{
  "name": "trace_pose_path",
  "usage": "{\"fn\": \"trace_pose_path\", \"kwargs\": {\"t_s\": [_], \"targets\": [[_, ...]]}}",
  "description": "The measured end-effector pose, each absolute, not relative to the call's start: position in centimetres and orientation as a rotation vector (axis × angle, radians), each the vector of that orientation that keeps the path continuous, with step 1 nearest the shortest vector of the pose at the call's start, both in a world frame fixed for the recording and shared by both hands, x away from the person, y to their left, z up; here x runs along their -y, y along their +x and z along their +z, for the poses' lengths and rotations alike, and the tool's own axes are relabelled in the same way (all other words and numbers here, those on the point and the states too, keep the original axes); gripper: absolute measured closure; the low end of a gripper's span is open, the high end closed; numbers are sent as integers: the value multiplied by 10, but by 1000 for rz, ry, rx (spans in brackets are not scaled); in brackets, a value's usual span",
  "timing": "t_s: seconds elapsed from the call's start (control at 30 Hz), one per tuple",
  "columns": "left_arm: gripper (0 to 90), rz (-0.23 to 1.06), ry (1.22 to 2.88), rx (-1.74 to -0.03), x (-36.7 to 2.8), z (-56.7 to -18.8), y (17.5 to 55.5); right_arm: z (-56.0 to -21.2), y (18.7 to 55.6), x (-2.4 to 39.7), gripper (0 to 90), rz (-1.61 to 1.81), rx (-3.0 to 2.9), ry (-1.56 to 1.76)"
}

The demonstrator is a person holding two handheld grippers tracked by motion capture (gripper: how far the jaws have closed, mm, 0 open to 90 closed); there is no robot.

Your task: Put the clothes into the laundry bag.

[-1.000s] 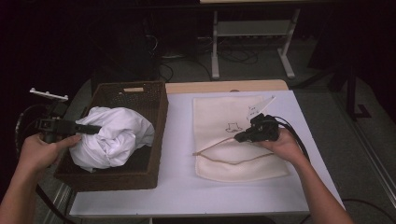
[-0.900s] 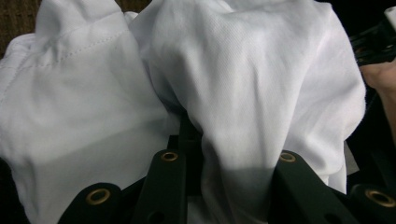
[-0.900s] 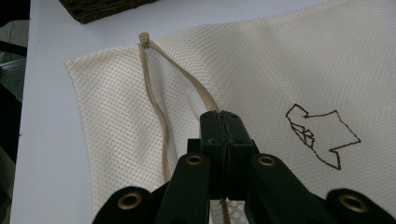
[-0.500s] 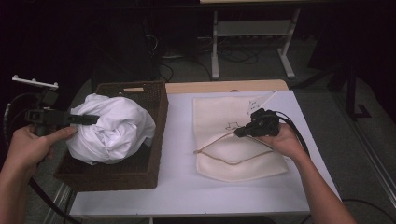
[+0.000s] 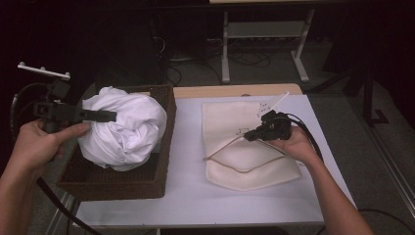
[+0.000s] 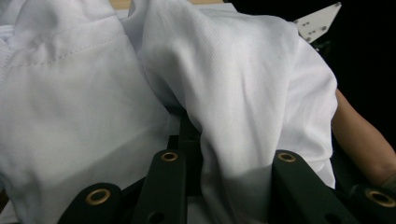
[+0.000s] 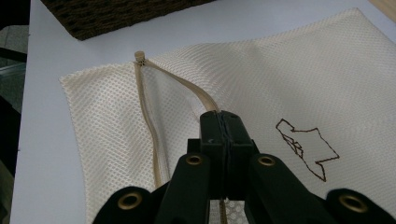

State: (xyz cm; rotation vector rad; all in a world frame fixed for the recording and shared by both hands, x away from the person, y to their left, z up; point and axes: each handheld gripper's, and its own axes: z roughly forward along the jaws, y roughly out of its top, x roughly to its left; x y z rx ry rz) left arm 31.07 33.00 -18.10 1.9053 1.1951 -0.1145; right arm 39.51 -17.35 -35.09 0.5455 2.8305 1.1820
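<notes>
White cloth (image 5: 122, 128) hangs gripped in the left tongs (image 5: 110, 116) above the basket (image 5: 164, 122) at nine o'clock; the right tongs (image 5: 249, 135) pinch the mesh bag (image 5: 244, 161) open at three. Bagging remains.

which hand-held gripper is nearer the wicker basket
Left. The left hand-held gripper holds the white cloth over the basket; the right hand-held gripper pinches the mesh bag.

A white-topped table (image 5: 191, 196) is seen. A dark woven basket (image 5: 161, 161) is placed on its left part, and a cream mesh bag (image 5: 230, 166) is laid flat on its right part.
</notes>
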Motion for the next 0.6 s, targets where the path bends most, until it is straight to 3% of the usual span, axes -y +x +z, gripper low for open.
{"fn": "trace_pose_path", "kwargs": {"t_s": [0.6], "targets": [[751,-179,1925,-1046,-283,-158,311,-340,399,173,886,1191,-2817,539]]}}
